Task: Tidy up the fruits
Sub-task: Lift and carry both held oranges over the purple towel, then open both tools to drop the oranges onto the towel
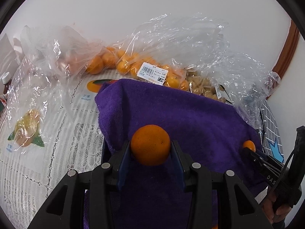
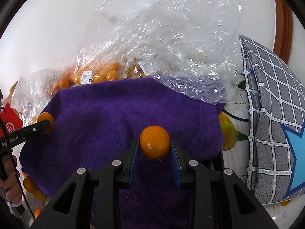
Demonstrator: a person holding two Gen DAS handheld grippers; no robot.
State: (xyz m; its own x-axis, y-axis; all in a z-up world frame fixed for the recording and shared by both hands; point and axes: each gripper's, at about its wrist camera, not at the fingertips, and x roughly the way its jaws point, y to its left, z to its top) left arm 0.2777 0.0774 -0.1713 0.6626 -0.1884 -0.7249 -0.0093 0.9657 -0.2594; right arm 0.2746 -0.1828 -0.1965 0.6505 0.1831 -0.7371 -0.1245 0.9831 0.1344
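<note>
Oranges fill both my jaws: my left gripper (image 1: 150, 148) clamps a round orange tangerine (image 1: 150, 145), my right gripper (image 2: 154, 148) a smaller one (image 2: 154, 144), both low at frame centre above the purple terry towel (image 1: 190, 114), probably their cushioned landing spot.

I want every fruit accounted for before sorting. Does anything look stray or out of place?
Yes. A few loose oranges lie on the tablecloth beside the purple towel's lower left edge, outside the clear bags, and partly hidden. Each hand-held gripper, left and right, holds one orange above the towel.
</note>
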